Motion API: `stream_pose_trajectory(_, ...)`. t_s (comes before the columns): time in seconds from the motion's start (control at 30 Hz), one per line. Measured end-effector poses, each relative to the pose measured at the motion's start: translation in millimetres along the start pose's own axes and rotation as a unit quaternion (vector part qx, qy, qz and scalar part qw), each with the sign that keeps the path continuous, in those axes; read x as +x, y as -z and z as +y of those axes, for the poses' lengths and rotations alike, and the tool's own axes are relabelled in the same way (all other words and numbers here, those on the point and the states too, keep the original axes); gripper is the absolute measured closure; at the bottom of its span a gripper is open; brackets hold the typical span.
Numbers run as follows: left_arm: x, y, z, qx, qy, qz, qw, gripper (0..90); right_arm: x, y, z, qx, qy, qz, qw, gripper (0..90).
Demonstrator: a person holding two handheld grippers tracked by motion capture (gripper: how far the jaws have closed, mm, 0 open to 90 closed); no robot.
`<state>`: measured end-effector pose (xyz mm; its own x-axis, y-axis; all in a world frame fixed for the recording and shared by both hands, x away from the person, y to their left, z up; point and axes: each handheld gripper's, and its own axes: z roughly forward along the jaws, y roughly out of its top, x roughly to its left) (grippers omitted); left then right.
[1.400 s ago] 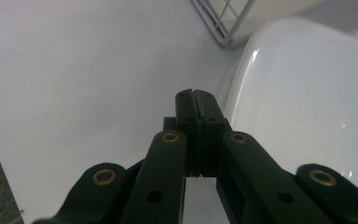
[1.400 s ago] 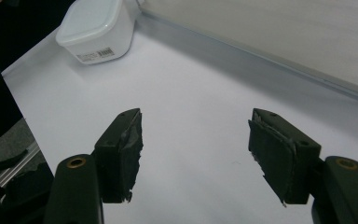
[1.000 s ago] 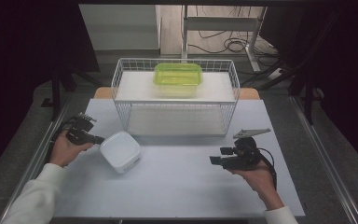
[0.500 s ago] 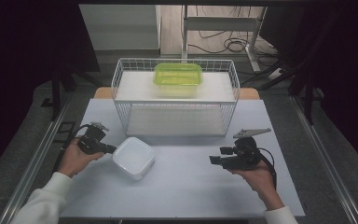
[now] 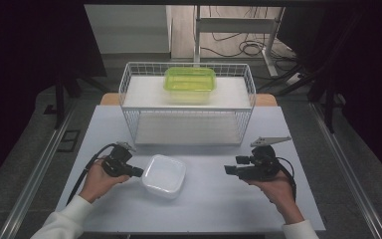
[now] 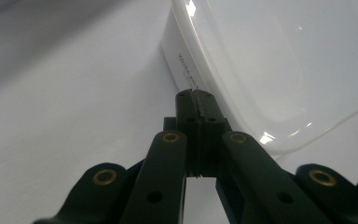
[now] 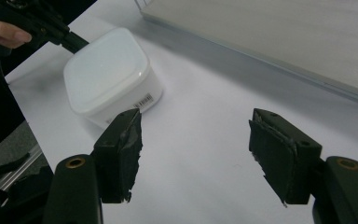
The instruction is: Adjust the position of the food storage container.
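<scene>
Barcode label point(image 7: 144, 100) on white container point(image 7: 107, 74)

This looks like a lab or recording studio rather than a home. A plain white table point(image 5: 204, 199) stands on a grey floor, with dark curtains point(image 5: 30, 59) hung on either side like a booth. Metal rails point(image 5: 35, 184) run along the floor beside the table. Behind it, loose cables point(image 5: 238, 47) lie on the floor near a metal stand point(image 5: 199, 30). A white wire rack point(image 5: 186, 107) holds a green box point(image 5: 189, 83), set out like a test prop, and a person holds a cabled hand-held gripper point(image 5: 229, 171) with a tracking plate.
</scene>
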<state>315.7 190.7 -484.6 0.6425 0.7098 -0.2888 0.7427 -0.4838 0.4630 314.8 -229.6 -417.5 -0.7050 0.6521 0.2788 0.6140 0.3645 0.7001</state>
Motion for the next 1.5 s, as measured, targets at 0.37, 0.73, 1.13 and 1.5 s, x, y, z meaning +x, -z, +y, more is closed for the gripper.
stream_pose_trajectory(0.37,-33.6,-27.3,24.2,0.007,-0.016,-0.016,0.9997,89.8,-1.6,0.8,-0.9,-0.001,-0.003,0.0,1.0,34.3)
stream_pose_trajectory(0.73,-50.4,-35.7,27.4,0.006,-0.025,-0.04,0.9989,89.8,-4.3,3.2,-1.5,-0.004,-0.005,-0.001,1.0,34.3)
stream_pose_trajectory(1.13,-47.3,-28.3,24.9,-0.019,-0.012,-0.042,0.9989,88.0,-5.3,3.3,-2.2,-0.006,-0.008,-0.005,0.9999,32.4)
stream_pose_trajectory(1.5,-35.3,8.0,5.3,-0.148,0.085,-0.074,0.9825,43.2,-4.6,-0.9,-8.0,-0.011,-0.022,0.001,0.9997,24.0)
